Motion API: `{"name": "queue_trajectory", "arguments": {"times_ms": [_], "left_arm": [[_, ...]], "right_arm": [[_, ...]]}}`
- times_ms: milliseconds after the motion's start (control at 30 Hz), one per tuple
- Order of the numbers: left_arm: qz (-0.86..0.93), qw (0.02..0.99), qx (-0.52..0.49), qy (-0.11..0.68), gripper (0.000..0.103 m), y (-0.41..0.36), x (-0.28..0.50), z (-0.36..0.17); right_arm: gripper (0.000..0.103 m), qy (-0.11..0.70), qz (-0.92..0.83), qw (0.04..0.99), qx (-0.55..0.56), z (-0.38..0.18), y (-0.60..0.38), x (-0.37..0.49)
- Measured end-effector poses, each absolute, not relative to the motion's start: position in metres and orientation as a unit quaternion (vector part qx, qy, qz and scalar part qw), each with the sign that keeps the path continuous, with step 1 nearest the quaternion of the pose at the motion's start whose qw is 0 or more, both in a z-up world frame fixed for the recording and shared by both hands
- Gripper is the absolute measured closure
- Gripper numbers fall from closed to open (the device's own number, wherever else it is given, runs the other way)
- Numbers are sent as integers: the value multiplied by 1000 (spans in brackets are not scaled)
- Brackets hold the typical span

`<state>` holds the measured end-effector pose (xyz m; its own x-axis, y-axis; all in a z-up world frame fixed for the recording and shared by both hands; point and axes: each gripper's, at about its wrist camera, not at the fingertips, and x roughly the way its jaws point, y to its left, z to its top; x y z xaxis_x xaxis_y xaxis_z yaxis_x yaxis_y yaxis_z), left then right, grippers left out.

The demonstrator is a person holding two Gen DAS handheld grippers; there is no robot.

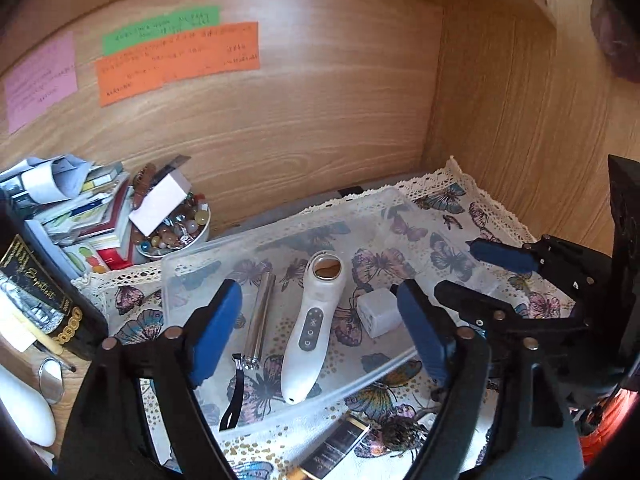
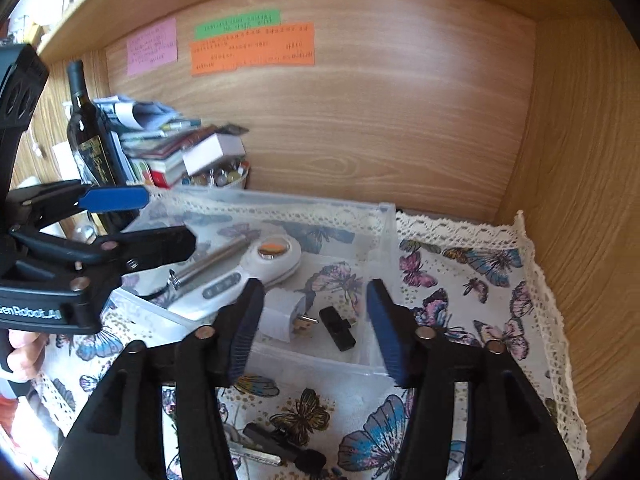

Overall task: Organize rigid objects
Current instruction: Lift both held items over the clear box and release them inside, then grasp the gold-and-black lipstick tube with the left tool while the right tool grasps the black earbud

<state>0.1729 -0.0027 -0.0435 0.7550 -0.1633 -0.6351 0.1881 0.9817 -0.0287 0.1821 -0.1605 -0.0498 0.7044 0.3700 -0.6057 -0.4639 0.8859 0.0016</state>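
Note:
A clear plastic tray (image 1: 280, 232) (image 2: 384, 224) sits on a butterfly cloth. In it lie a silver flashlight (image 1: 260, 316) (image 2: 212, 260), a white handheld device (image 1: 312, 328) (image 2: 256, 268), a white plug adapter (image 1: 378, 312) (image 2: 280, 316) and a small black adapter (image 2: 338, 328). My left gripper (image 1: 316, 328) is open above the tray, its fingers either side of the flashlight and device. My right gripper (image 2: 312, 328) is open above the tray's near right part, straddling both adapters. It also shows at the right of the left wrist view (image 1: 464, 268).
A black key (image 2: 280, 448) and a dark box (image 1: 336, 448) lie on the cloth (image 2: 480, 280) in front of the tray. A bowl of beads (image 1: 176, 232), stacked books (image 1: 80, 216) and a wine bottle (image 2: 86, 128) stand at the left. Wooden walls close the back and right.

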Motion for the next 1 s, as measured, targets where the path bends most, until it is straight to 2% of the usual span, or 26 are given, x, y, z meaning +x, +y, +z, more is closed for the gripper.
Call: {"name": "queue_trajectory", "arguments": {"times_ms": [133, 300, 533, 800, 833, 933, 1000], "left_arm": [[-79, 943, 18, 323, 8, 1, 153, -36], [-71, 945, 23, 317, 5, 5, 129, -36], [-77, 932, 15, 353, 4, 14, 108, -57], [-72, 912, 4, 405, 4, 19, 99, -100], [-71, 909, 6, 412, 5, 19, 100, -106], [-74, 898, 15, 432, 20, 14, 101, -121], [-78, 894, 19, 441, 23, 12, 103, -129]], "right_arm": [[36, 290, 222, 928, -78, -39, -167, 168], [29, 275, 219, 933, -79, -33, -174, 152], [26, 286, 210, 931, -84, -41, -183, 136], [26, 339, 199, 915, -95, -75, -191, 126], [26, 345, 198, 913, -95, -79, -192, 126], [26, 367, 202, 904, -88, -91, -193, 126], [27, 378, 203, 899, -85, -98, -192, 127]]}}
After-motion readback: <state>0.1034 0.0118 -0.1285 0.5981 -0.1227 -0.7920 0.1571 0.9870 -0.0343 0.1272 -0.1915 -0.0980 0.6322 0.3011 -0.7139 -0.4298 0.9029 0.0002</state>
